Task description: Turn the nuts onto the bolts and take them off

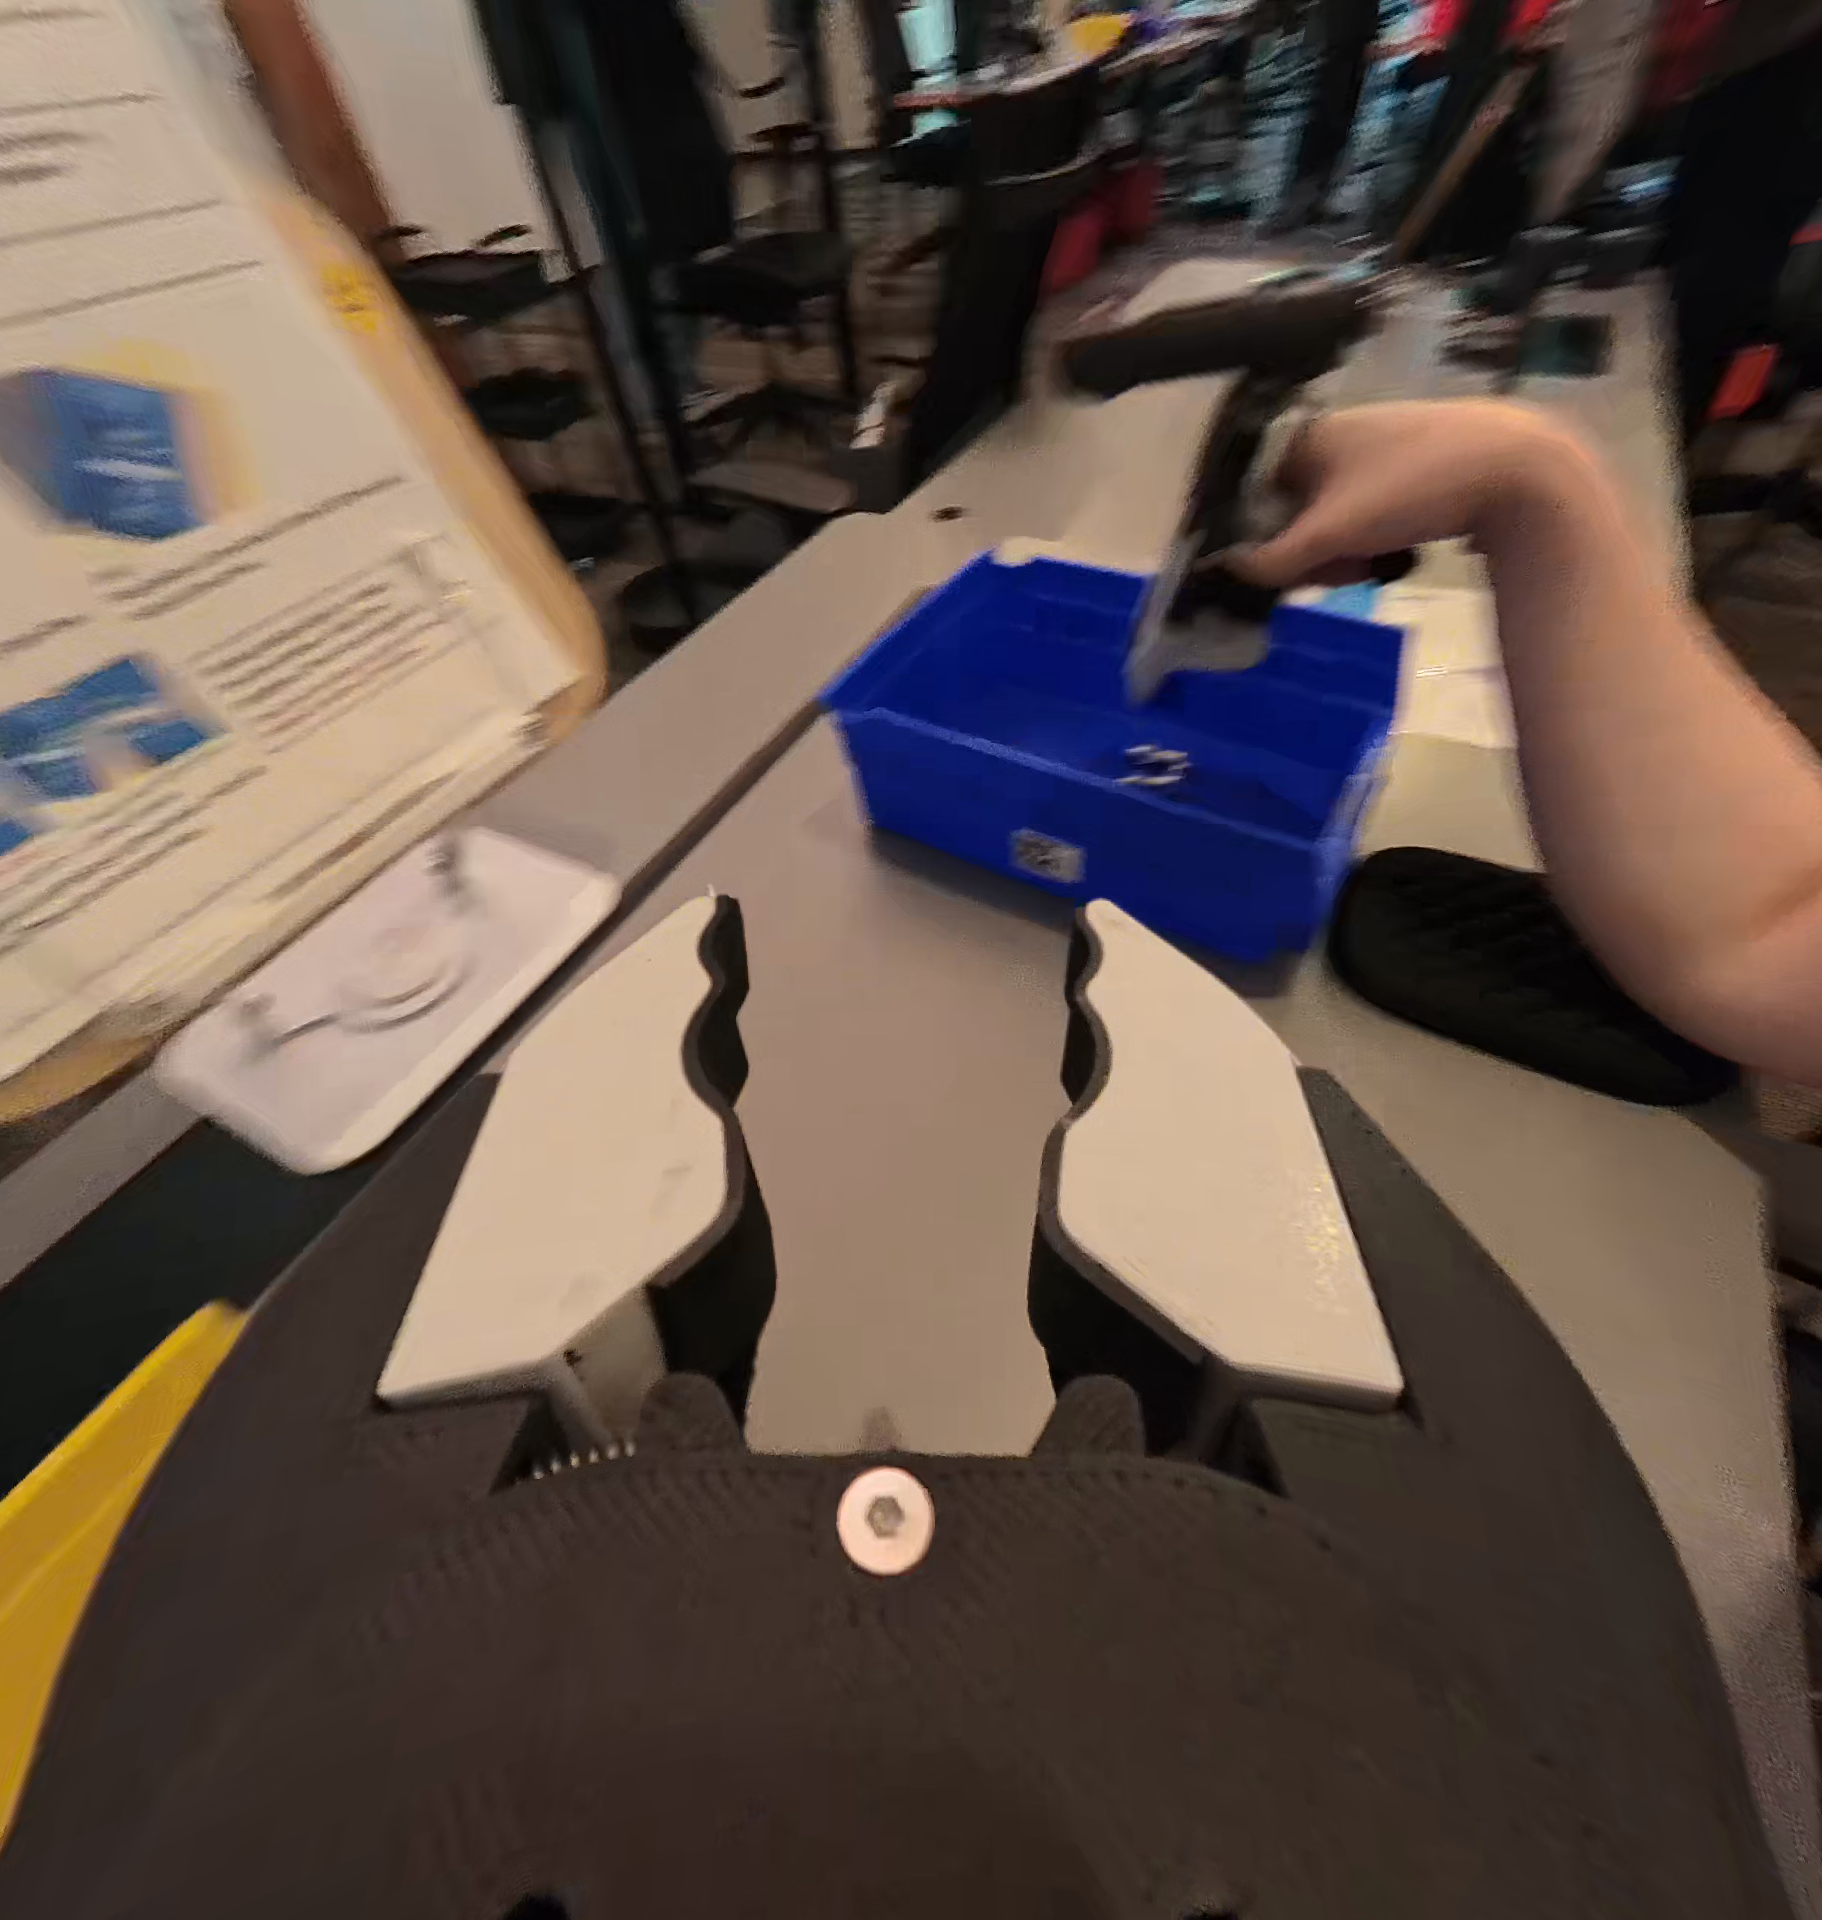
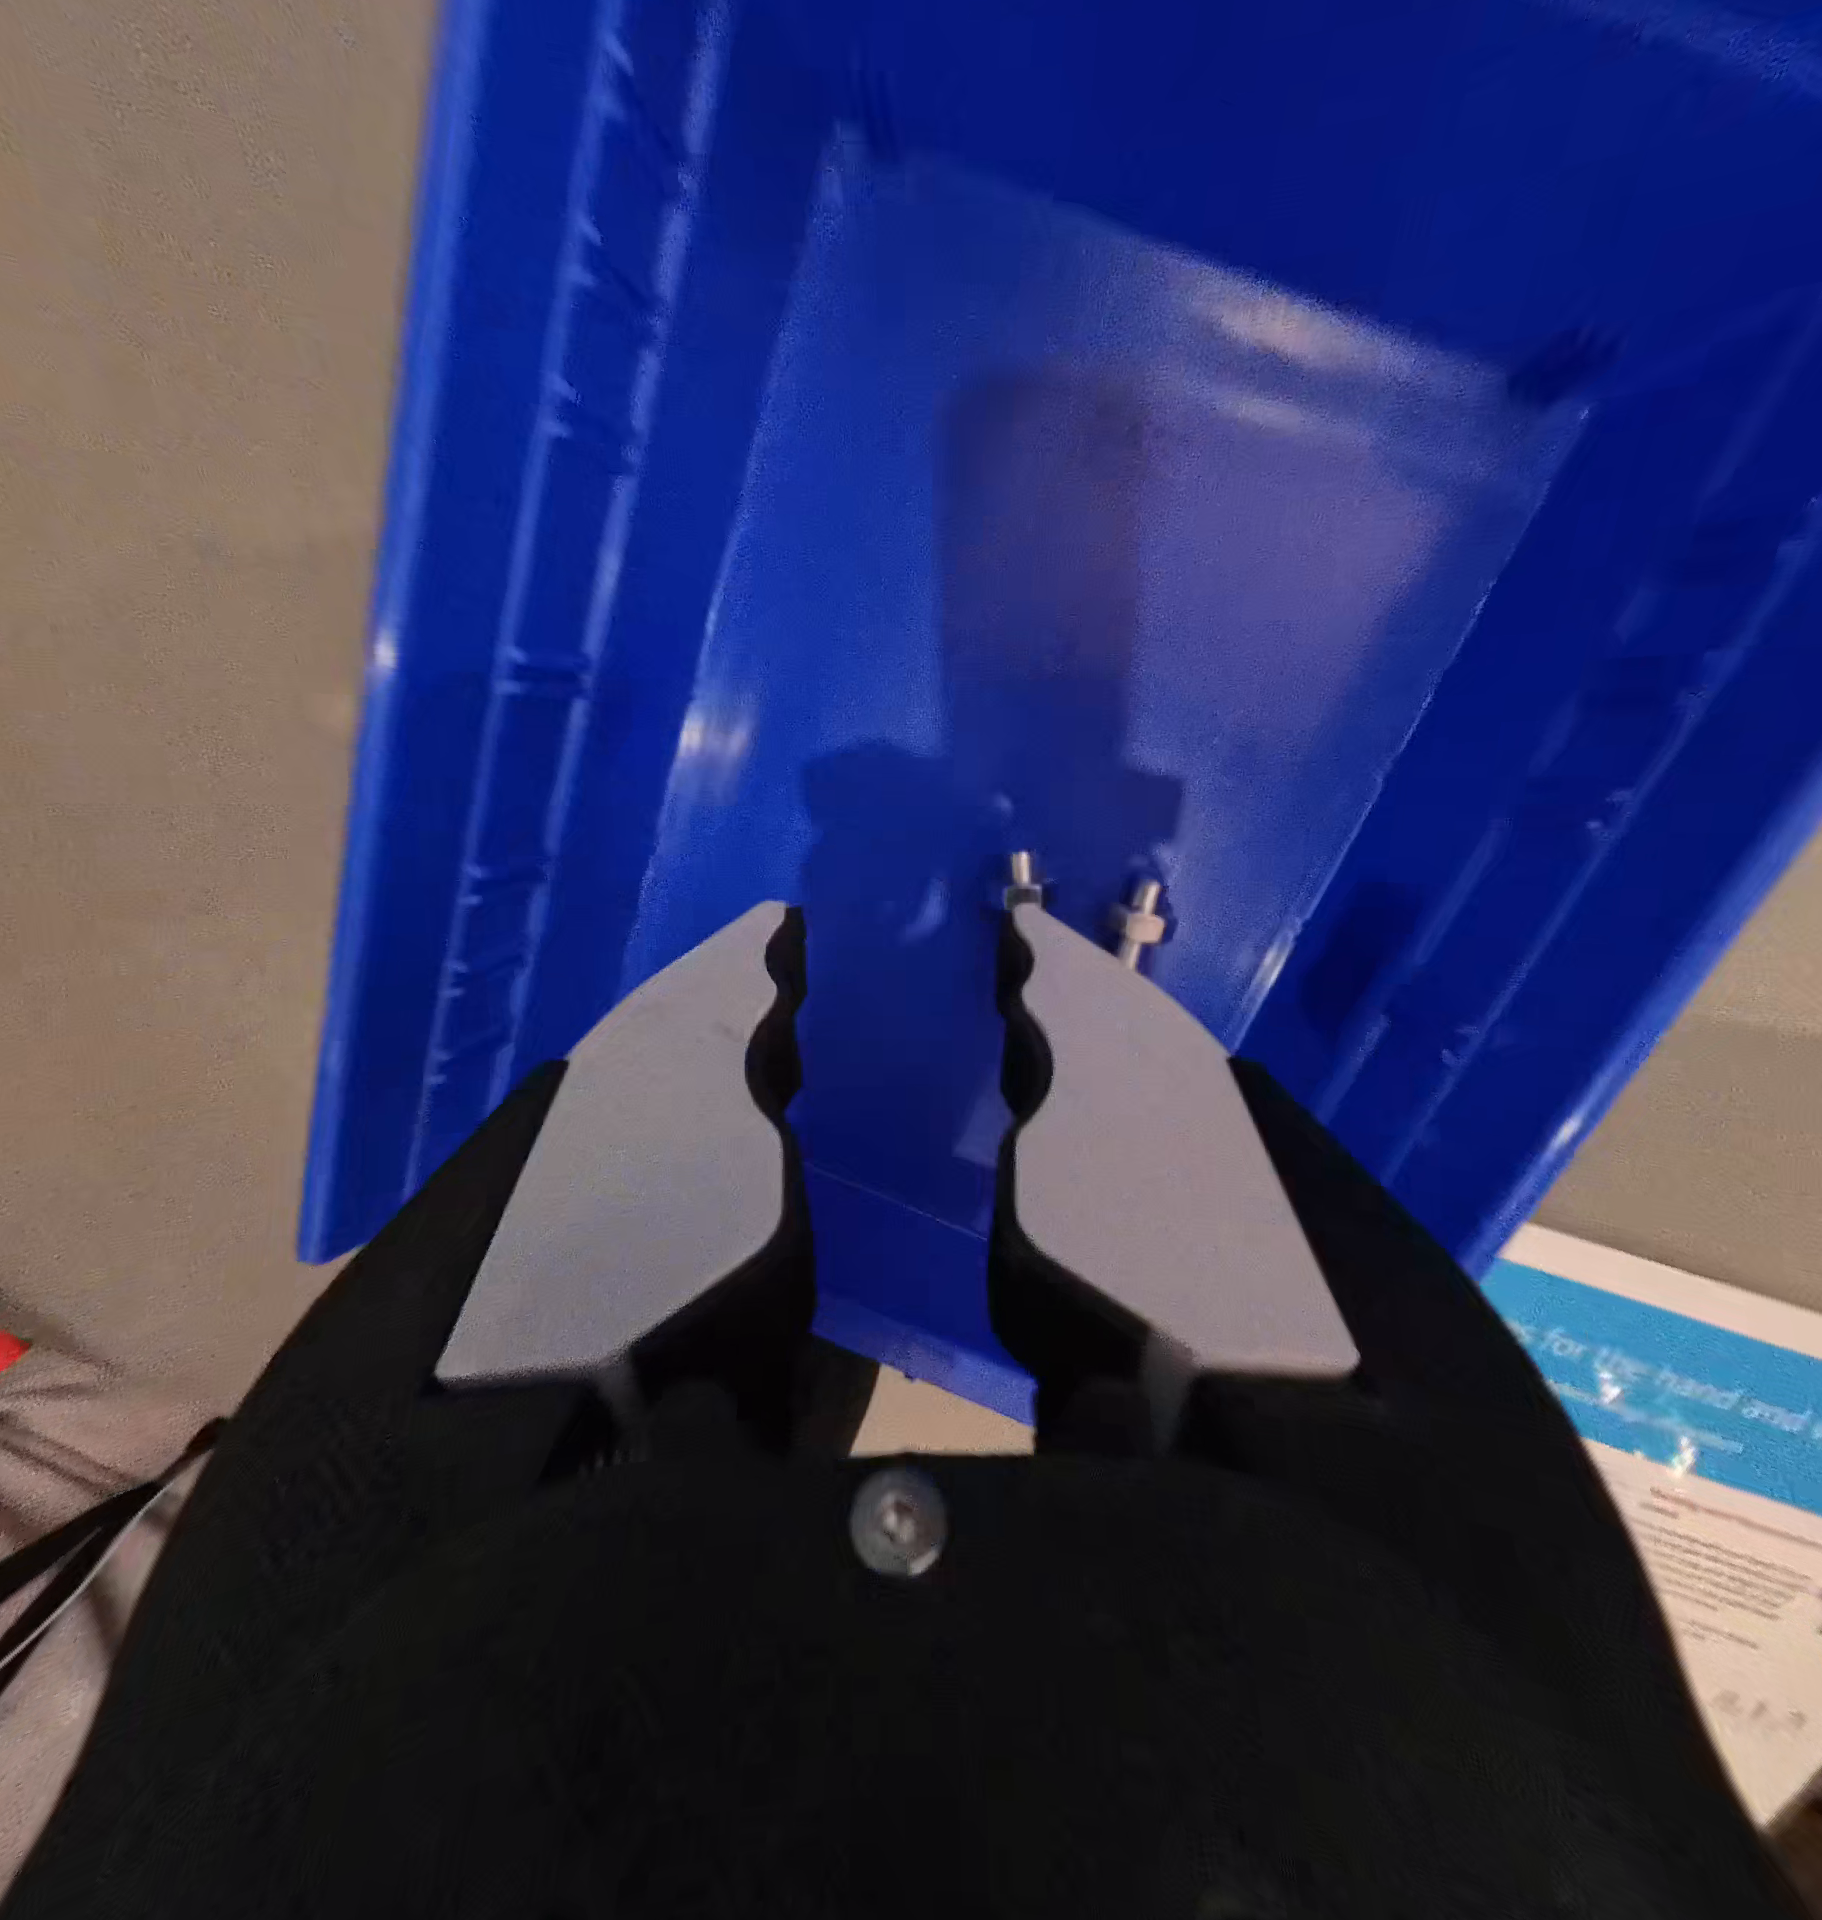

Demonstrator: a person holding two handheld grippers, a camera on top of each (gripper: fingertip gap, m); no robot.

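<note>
A blue plastic bin [image 1: 1083, 831] sits on the grey table. Two small silver bolts with nuts on them [image 1: 1156, 767] lie on its floor. In the right wrist view the two bolts [image 2: 1021, 883] [image 2: 1135, 914] lie side by side just beyond my right fingertip. My right gripper [image 2: 899, 930] is open and empty, reaching down into the bin [image 2: 574, 520]; it also shows in the left wrist view [image 1: 1161, 655], held by a bare hand. My left gripper [image 1: 899, 914] is open and empty, above the table short of the bin.
A large printed cardboard box [image 1: 211, 582] stands at the left. A white tray [image 1: 387, 997] with small metal parts lies below it. A black padded mat [image 1: 1489, 966] lies right of the bin under the person's forearm [image 1: 1665, 790]. A printed box [image 2: 1717, 1475] lies beside the bin. Across from one pair of fingers to the other is roughly 40 cm.
</note>
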